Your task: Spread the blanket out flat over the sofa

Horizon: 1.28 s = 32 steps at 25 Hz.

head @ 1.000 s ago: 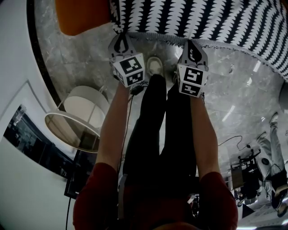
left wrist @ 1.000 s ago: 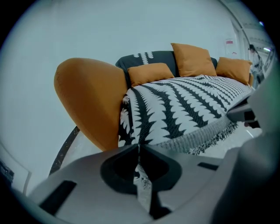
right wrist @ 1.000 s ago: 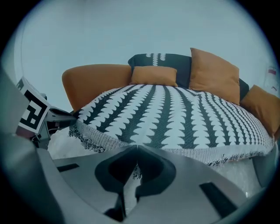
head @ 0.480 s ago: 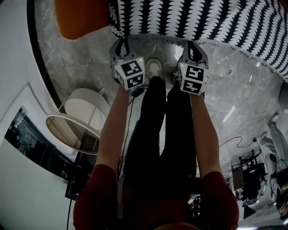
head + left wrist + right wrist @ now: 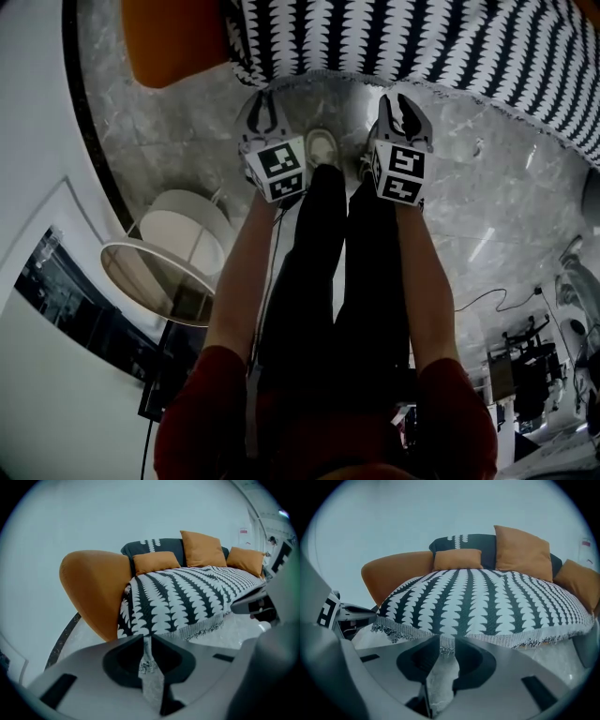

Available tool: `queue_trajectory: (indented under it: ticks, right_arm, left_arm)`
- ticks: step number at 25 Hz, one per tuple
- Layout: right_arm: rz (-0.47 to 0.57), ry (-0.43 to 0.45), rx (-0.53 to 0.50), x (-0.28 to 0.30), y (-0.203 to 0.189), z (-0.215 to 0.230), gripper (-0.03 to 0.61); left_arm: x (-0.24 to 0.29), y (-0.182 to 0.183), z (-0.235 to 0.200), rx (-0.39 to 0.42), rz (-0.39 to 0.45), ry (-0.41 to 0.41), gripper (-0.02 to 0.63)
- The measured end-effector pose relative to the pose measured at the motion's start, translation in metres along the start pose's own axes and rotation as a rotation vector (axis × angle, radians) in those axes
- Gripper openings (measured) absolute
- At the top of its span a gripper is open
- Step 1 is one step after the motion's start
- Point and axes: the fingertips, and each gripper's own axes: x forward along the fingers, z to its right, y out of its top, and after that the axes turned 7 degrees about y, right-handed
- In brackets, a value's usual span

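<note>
**Both grippers pulled back from the blanket's front edge**

You have drawn your left gripper (image 5: 264, 105) and right gripper (image 5: 400, 101) a little away from the sofa (image 5: 91, 588) over the last second. Both now hang over the floor (image 5: 178, 122), clear of the fringe (image 5: 417, 629). The right jaws have widened and stand apart with nothing between them, only floor and the far fringe showing through. The left jaws show a narrower slit, also empty.

The blanket (image 5: 487, 599) covers the seat from the front edge back to the cushions (image 5: 520, 548), and it looks smooth there, with the fringe hanging along the front. By my reading the spread is all but done. At the end by the armrest (image 5: 396, 569) the corner drapes down a bit loosely. The sofa's opposite end runs out of view, so you cannot judge it from here.
</note>
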Motion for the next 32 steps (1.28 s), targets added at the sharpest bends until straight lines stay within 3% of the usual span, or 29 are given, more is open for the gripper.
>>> queue_trajectory:
  ticks: [10,15,20,27,32]
  right_arm:
    - [0.068,-0.014,0.020,-0.048,0.031,0.010,0.107]
    - [0.097,-0.020,0.031,-0.062,0.061,0.014,0.107]
    - [0.193,-0.036,0.020,-0.084,0.131,0.024,0.107]
    - [0.284,-0.046,0.032,-0.184,0.204,0.022,0.110]
    - [0.417,-0.068,0.022,-0.245,0.278,0.033,0.110]
  left_arm:
    - [-0.043,0.048,0.030,-0.015,0.059,-0.048,0.029]
    - [-0.053,0.087,0.041,-0.063,0.089,-0.077,0.029]
    - [-0.068,0.160,0.044,-0.117,0.172,-0.097,0.029]
    - [-0.160,0.239,0.043,-0.170,0.251,-0.123,0.029]
    - [-0.209,0.327,0.033,-0.184,0.390,-0.137,0.029]
